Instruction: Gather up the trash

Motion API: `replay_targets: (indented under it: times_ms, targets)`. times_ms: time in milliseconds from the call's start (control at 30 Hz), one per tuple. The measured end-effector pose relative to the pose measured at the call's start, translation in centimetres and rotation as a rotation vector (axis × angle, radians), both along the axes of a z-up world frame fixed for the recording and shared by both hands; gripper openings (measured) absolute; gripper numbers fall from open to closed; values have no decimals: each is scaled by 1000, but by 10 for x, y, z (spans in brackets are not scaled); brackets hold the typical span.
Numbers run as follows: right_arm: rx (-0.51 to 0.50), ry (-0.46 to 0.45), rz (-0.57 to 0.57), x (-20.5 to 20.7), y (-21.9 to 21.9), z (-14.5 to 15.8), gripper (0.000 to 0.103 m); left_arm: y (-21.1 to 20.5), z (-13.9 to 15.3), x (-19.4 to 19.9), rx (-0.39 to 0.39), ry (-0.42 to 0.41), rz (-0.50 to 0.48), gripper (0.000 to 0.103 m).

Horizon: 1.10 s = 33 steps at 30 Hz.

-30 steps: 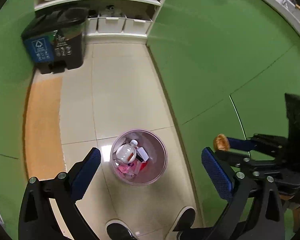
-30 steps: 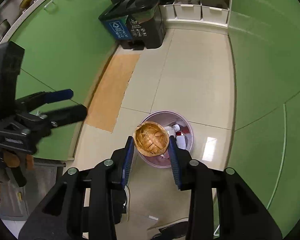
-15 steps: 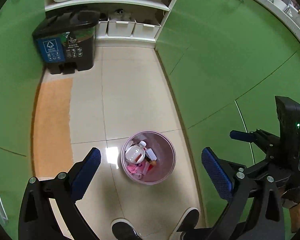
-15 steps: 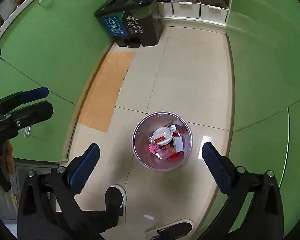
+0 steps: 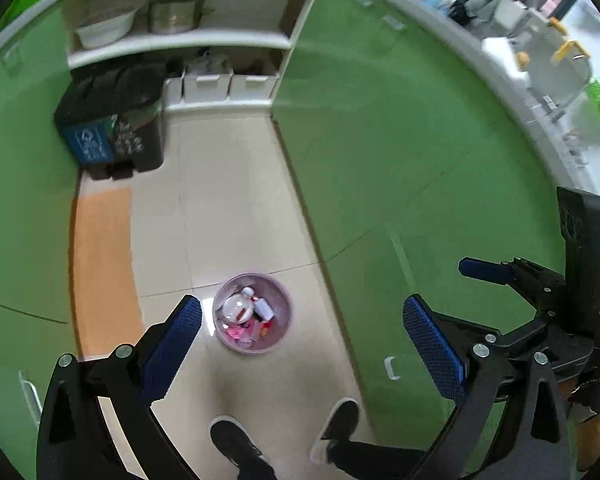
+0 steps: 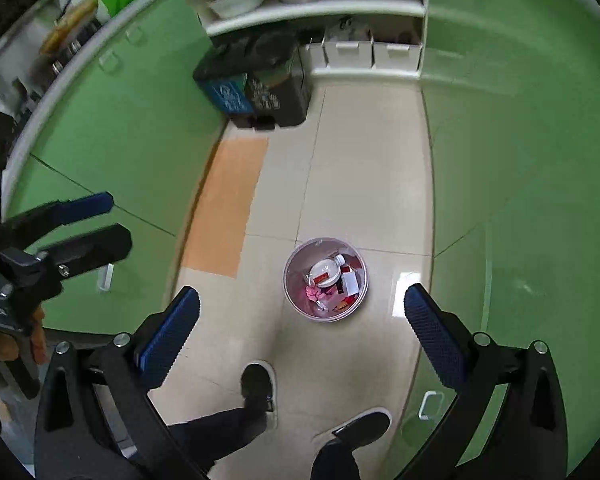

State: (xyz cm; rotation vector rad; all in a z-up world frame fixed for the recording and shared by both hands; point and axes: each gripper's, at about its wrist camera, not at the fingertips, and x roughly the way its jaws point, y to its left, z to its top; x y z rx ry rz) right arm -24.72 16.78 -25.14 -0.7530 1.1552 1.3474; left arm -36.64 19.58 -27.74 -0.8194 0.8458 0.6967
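A small pink waste bin (image 5: 256,276) (image 6: 320,239) stands on the tiled floor far below both grippers. Inside lie a clear plastic bottle (image 5: 236,306) (image 6: 324,272), pink wrappers (image 5: 236,332) (image 6: 314,292) and a few small packets. My left gripper (image 5: 302,344) is open and empty; the bin shows between its fingers. In the right wrist view it sits at the left edge (image 6: 100,224). My right gripper (image 6: 300,320) is also open wide with nothing in it, high over the bin. One of its blue fingers (image 5: 484,272) shows at the right of the left wrist view.
Green cabinets line both sides of the narrow floor. A black two-part recycling bin (image 5: 112,132) (image 6: 256,88) stands at the far end beside shelves with white boxes (image 6: 348,54). An orange mat (image 5: 100,264) (image 6: 228,204) lies left. The person's shoes (image 5: 228,444) (image 6: 256,384) are below.
The right gripper opened and the round brown item it held is gone from its jaws. Both grippers have risen, so the pink bin looks smaller and farther down.
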Motion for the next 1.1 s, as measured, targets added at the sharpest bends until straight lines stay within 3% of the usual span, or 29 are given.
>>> replay_targets:
  times_ms: [200,433,867,1100]
  targets:
    - [62,-16,-83,31,-38,104,100,-24,92,32,28,-8,-69,97]
    - [129,-71,-219,93,-104,183,100,-47,165,82,87,-21,-136,97]
    - [185,-174,-489,209,-249,264,100,-130,226,215,155,-57,-341,97]
    - [208,-210,-577,247,-303,280,100,-168,238,275,175,-76,-468,97]
